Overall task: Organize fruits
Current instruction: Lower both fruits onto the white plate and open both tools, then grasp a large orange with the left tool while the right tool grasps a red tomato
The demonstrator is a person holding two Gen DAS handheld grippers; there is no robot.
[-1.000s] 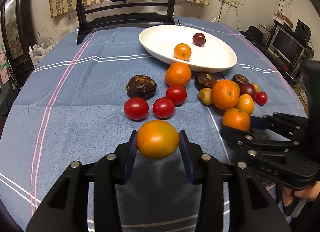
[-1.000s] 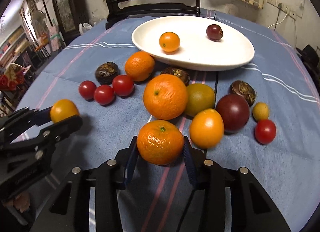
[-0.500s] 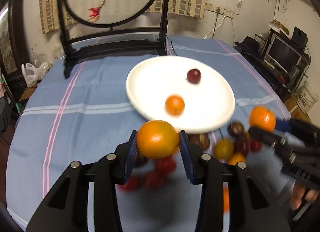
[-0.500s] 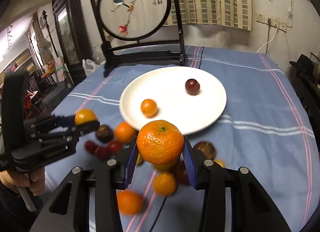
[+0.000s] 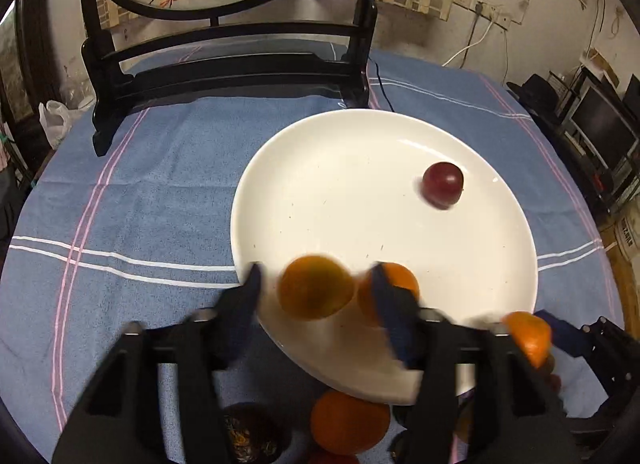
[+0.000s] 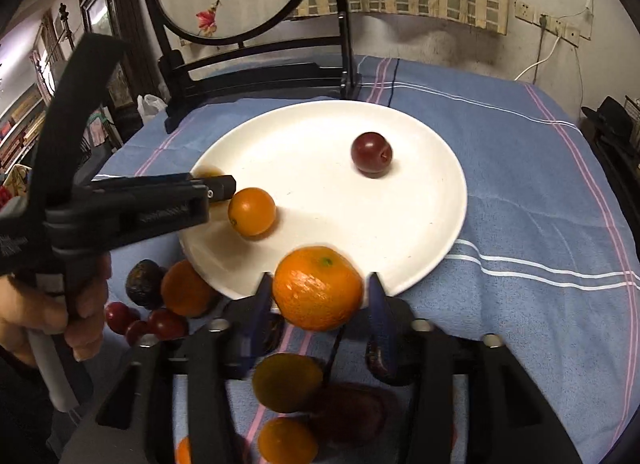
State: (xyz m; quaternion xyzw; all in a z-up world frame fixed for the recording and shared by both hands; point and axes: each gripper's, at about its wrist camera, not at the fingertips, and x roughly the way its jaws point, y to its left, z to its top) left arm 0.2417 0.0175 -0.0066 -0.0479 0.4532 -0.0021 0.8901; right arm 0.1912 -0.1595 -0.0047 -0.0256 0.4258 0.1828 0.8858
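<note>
My left gripper (image 5: 316,296) tilted steeply down, jaws just been opening, orange fruit (image 5: 316,288) between them with gap each side, pads off it. My right gripper (image 6: 318,300) likewise angled down, jaws just been opening, mandarin (image 6: 318,294) loose between pads. My left hand (image 6: 68,316) wrapped round left handle

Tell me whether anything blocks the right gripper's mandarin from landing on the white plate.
Nothing visible does. The right gripper, whose jaws have just been opening, has the mandarin between them at the near rim of the white plate; bare plate lies just beyond.
</note>
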